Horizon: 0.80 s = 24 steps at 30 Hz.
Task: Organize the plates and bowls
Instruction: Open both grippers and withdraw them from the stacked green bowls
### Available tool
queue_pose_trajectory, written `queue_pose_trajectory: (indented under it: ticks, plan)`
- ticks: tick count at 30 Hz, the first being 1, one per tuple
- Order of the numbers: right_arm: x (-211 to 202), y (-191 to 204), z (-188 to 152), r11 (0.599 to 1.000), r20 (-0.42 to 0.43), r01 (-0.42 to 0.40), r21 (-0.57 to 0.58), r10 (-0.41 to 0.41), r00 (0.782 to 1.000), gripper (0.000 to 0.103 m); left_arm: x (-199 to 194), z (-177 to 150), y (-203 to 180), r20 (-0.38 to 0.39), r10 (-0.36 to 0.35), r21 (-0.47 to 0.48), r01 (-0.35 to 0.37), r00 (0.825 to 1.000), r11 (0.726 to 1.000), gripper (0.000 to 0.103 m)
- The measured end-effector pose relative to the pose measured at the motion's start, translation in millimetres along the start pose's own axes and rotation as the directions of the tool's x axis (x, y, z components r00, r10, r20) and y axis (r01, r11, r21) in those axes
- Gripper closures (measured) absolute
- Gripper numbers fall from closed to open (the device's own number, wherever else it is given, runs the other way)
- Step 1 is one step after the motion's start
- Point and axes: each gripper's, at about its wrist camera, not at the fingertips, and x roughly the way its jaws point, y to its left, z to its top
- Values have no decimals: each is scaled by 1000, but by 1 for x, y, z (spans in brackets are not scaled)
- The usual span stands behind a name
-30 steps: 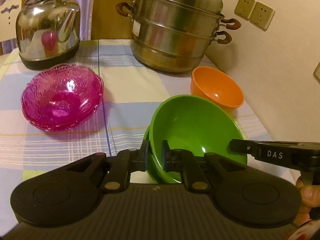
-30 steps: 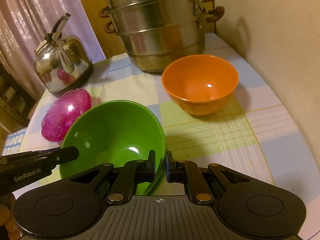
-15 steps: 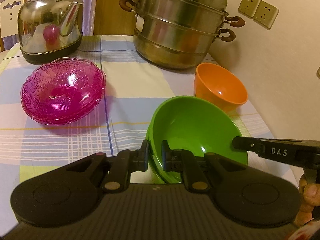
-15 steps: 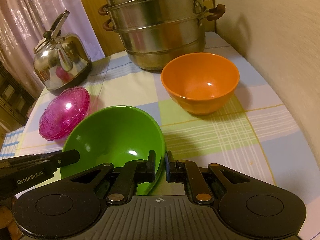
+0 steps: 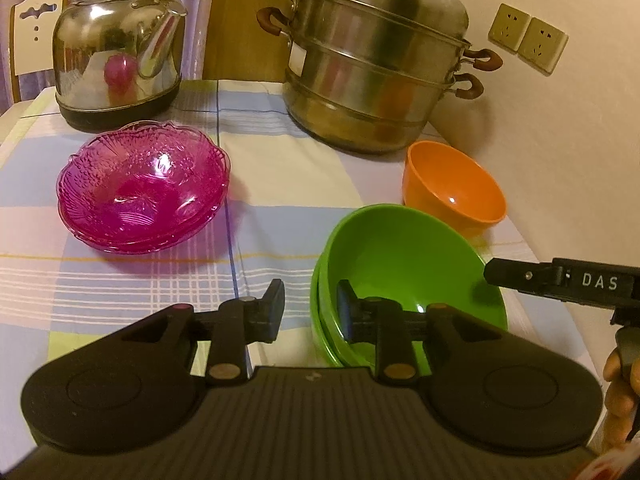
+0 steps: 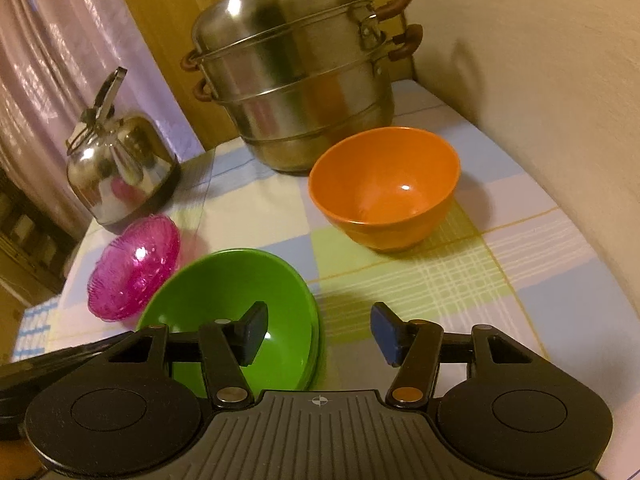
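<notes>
Pink glass bowls (image 5: 142, 188) sit stacked at left. Left gripper (image 5: 310, 310): fingers just parted, straddling the nested green bowls' (image 5: 408, 264) rim without pressing. Right gripper (image 6: 318, 330): fingers just spread, rim released. Orange bowl (image 6: 384, 188) stands near the wall.

Glossy plastic green bowls (image 5: 404, 256), shiny metal steamer pot (image 5: 376, 68), matt checked tablecloth (image 5: 280, 184).

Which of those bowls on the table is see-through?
The pink bowl, on the left near the kettle. It is clear patterned glass; the green bowl and the orange bowl are solid-coloured.
</notes>
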Motion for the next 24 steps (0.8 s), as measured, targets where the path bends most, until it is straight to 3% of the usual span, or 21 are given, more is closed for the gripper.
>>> queue_pose_trajectory:
  ticks: [13,24]
  plan:
    - [-13,-9,-3,999,21,11,33,-11,1000,46,-17,0,-2,47,30,-20,-29,998,999,78]
    - [-56,-21,-21,996,97,32,85,-40,994,46,-59,-31,-38,56,18,-14,-17,998,1000,65]
